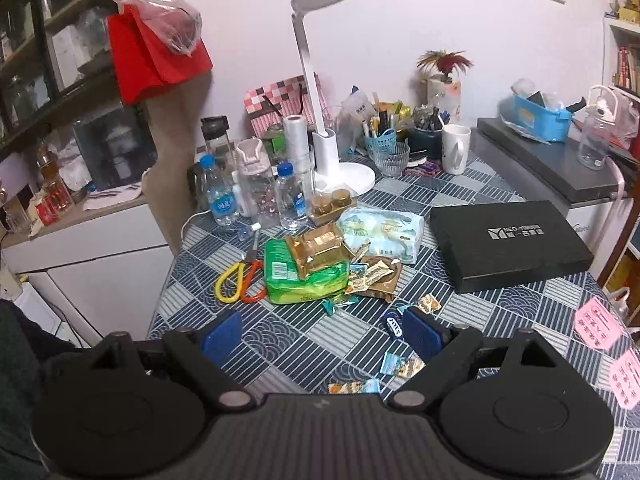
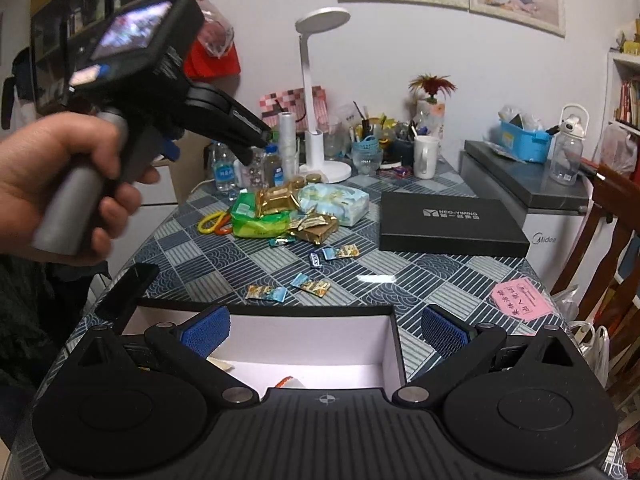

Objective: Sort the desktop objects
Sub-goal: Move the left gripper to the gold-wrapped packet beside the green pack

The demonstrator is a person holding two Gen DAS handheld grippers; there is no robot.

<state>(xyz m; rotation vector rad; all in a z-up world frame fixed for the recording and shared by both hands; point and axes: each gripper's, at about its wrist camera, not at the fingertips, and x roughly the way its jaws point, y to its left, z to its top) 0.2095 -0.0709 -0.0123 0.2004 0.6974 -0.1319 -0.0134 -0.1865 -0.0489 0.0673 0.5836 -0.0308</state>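
Right wrist view shows my right gripper (image 2: pixel 324 330) released and empty over the near open box (image 2: pixel 394 344), which holds only little. My left gripper (image 1: pixel 322 336) is released too. Most candies (image 2: pixel 266 292) and the snack pile (image 1: pixel 308 276) wait unsorted farther away.

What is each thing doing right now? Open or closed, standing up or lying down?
left gripper: open, holding nothing
right gripper: open, holding nothing, above the box
white-lined box: open, a few small things inside
black flat box: closed, lying flat
scissors: closed, lying flat
desk lamp: upright, looks off
white mug: upright
water bottles: upright, capped
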